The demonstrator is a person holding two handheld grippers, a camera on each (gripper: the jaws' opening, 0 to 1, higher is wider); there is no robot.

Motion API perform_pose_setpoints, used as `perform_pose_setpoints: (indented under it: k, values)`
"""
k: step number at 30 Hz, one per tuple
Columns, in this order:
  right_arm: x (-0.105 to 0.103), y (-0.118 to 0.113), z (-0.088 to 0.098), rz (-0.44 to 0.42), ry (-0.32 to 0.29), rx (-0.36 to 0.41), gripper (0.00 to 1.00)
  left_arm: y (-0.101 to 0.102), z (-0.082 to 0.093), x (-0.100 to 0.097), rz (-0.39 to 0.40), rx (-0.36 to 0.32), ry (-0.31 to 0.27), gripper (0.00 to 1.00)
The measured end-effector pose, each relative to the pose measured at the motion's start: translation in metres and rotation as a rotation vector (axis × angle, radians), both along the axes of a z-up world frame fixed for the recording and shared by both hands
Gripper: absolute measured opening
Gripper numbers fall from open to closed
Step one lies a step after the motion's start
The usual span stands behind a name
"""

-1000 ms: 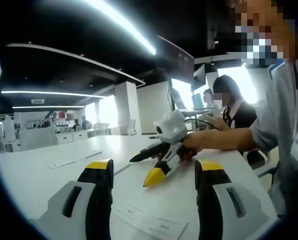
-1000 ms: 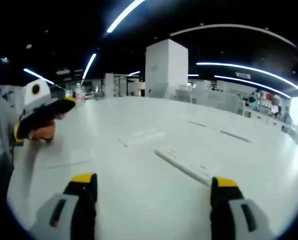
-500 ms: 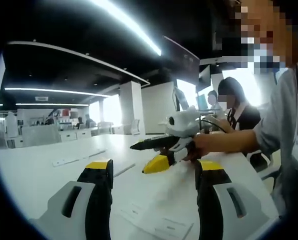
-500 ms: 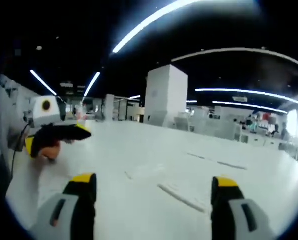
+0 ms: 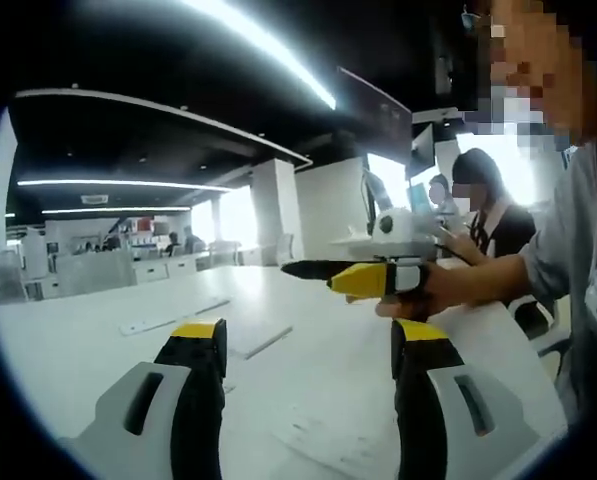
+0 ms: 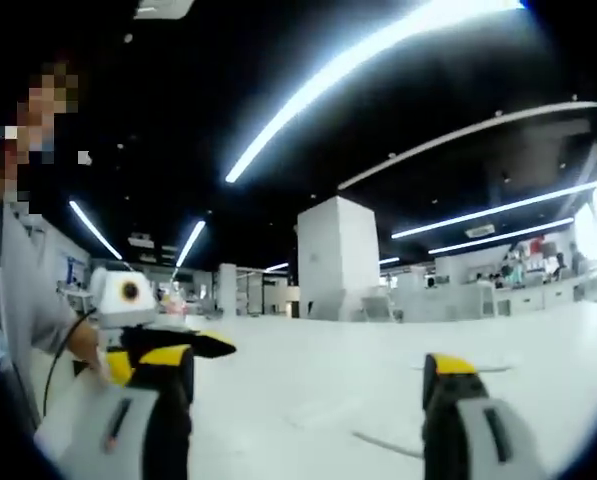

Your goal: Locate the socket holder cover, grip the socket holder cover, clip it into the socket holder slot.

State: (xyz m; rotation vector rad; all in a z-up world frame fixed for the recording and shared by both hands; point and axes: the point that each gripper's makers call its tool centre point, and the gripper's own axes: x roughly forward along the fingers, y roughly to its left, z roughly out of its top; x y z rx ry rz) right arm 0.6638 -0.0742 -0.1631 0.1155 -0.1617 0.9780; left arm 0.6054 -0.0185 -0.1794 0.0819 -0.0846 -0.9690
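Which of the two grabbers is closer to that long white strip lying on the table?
Left, it seems. The left gripper points at the strip lying just ahead on the table; the right gripper is held up in the air beyond it.

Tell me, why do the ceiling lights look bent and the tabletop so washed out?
Left gripper view: the fisheye lens bows the bright ceiling light strip, and the glossy white table glares, softening the flat white strips on it. Right gripper view: the long ceiling strip curves too and blooms white.
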Motion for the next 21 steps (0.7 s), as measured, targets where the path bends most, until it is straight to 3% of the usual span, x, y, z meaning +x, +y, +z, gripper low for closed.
perform_pose_setpoints:
  k: [5,15,17,21]
  values:
    - [-0.008,-0.001,0.006,0.019,0.001,0.009,0.95,0.004,-0.004,0.001,0.015,0.048,0.003,0.66]
    - [-0.016,-0.006,0.026,0.034,-0.057,0.021,0.95,0.009,0.003,0.015,0.027,0.074,0.030,0.61]
    - [-0.016,-0.005,0.024,0.045,-0.050,0.027,0.95,0.009,0.000,0.019,0.024,0.136,0.027,0.59]
    - [-0.013,-0.002,0.021,0.055,-0.026,0.036,0.95,0.010,0.004,0.020,0.020,0.267,-0.049,0.50]
